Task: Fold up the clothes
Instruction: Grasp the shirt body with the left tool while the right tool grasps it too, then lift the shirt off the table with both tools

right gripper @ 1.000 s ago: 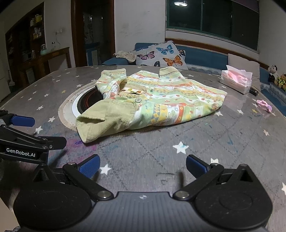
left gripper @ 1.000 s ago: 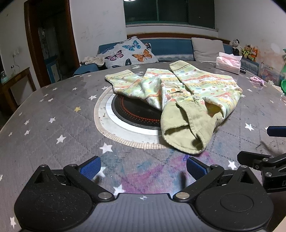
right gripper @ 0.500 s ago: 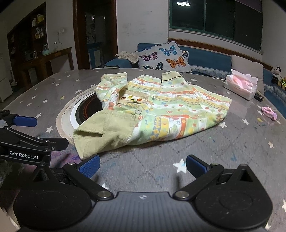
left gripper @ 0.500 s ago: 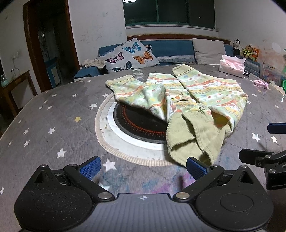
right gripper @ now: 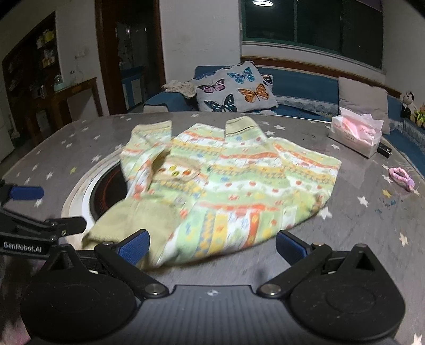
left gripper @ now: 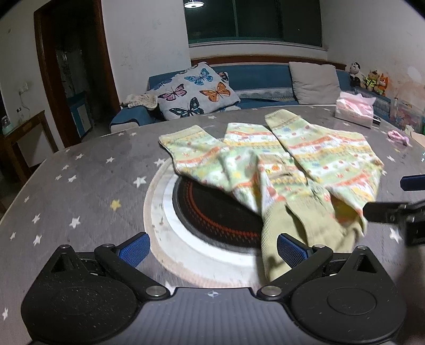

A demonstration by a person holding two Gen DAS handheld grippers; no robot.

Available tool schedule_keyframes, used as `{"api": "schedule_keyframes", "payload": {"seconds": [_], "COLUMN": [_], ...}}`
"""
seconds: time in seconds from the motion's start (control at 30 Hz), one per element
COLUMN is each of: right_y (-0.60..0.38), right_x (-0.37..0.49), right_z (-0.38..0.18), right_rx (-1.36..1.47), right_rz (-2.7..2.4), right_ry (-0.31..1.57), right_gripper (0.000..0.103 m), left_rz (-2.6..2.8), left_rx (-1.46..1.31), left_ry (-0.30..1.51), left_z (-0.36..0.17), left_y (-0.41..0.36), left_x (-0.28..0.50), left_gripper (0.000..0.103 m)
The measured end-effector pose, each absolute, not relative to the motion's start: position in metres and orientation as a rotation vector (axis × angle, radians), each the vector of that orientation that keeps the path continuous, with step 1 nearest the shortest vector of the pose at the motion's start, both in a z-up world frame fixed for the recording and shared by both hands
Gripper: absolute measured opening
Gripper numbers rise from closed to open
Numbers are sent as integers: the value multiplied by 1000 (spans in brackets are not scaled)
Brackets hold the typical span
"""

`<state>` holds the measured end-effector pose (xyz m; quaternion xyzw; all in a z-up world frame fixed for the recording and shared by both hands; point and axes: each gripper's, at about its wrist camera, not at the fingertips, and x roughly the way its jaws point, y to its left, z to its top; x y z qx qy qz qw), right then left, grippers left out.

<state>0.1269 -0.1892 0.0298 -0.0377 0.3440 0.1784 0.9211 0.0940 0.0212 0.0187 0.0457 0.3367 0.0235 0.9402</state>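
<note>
White "GenRobot.AI" lettering (left gripper (right gripper: 24, 201)) beside the patterned shirt (right gripper: 239, 185)

bare tabletop (right gripper: 358, 238) right of garment (right gripper: 239, 185), tissue box (right gripper: 356, 135) beyond

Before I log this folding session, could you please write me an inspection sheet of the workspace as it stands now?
Surface: round grey star-print table with a dark round inset at its centre.
Job's things: one patterned shirt, crumpled, lying partly over the inset, olive collar end nearest.
Clutter: tissue box; pink scrunchie.
Grippers: left claw and right claw open, holding nothing, at the shirt's near edge.
Cables: nothing seen.
Surroundings: blue sofa, butterfly cushion, dark window.
</note>
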Motion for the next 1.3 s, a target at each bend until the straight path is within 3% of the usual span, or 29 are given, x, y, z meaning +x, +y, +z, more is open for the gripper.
{"api": "schedule_keyframes", "payload": {"seconds": [0.43, 0.57, 0.63, 0.9, 0.97, 1.03, 1.13, 1.3], "right_y": [-185, -165, -155, -129, -128, -126, -130, -144], "right_x": [247, 288, 304, 339, 339, 337, 334, 339], "right_z": [46, 35, 26, -4, -5, -7, -6, -1], "right_rx": [-10, -48, -61, -151, -192, -239, -267, -182], "right_rz": [349, 356, 362, 344, 331, 313, 314, 328], "right_ry": [761, 790, 811, 839, 827, 815, 799, 809], "right_gripper": [76, 71, 63, 53, 45, 26, 15, 11], "left_rz": [58, 61, 58, 38, 39, 40, 47, 91], "left_rx": [55, 43, 36, 18, 20, 8, -7, -15], "left_ry": [703, 706, 706, 673, 658, 657, 671, 707], "left_z": [19, 21, 23, 40, 44, 45, 43, 32], "left_y": [41, 48, 51, 54, 52, 53, 54, 58], "left_x": [125, 136, 144, 185, 200, 221, 250, 304], "left_gripper": [101, 99, 98, 94, 93, 92, 90, 76]}}
